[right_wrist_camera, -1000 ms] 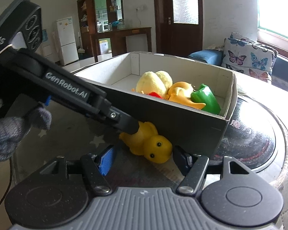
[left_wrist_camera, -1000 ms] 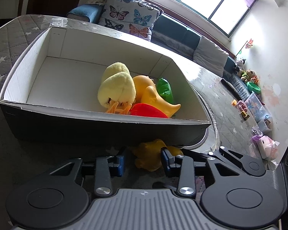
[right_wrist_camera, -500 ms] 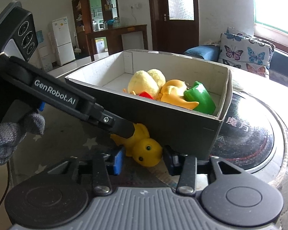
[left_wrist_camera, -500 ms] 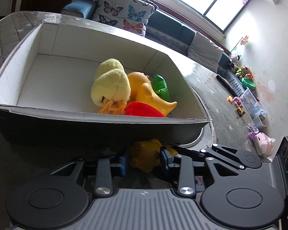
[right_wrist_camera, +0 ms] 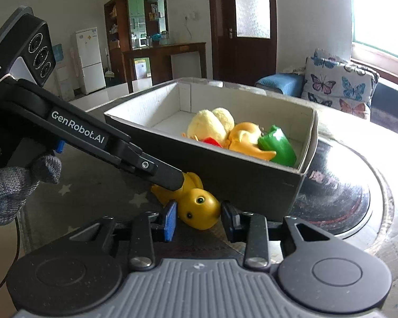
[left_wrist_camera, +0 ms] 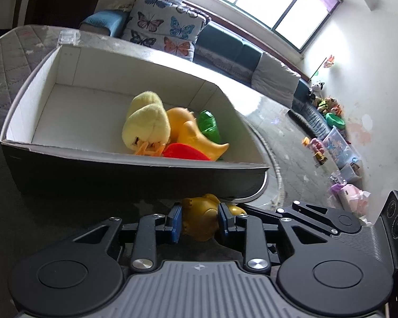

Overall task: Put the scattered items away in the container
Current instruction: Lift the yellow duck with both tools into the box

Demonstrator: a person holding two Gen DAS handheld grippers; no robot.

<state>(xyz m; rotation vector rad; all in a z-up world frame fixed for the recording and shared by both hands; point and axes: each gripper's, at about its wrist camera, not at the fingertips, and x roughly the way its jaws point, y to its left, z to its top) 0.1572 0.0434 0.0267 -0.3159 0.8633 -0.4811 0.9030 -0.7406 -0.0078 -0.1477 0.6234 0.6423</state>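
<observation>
Box [right_wrist_camera: 241, 175]: one; ducks [right_wrist_camera: 199, 206]: two (both rubber).

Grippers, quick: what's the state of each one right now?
Left gripper: shut on the yellow rubber duck, at its body.
Right gripper: open, fingers either side of the duck's head, small gaps showing.

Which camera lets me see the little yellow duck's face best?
The right wrist view. There the yellow duck lies outside the box, head toward the camera, both eyes showing, between the right gripper fingers. The left wrist view shows only its body, squeezed in the left gripper, with no face.
</observation>
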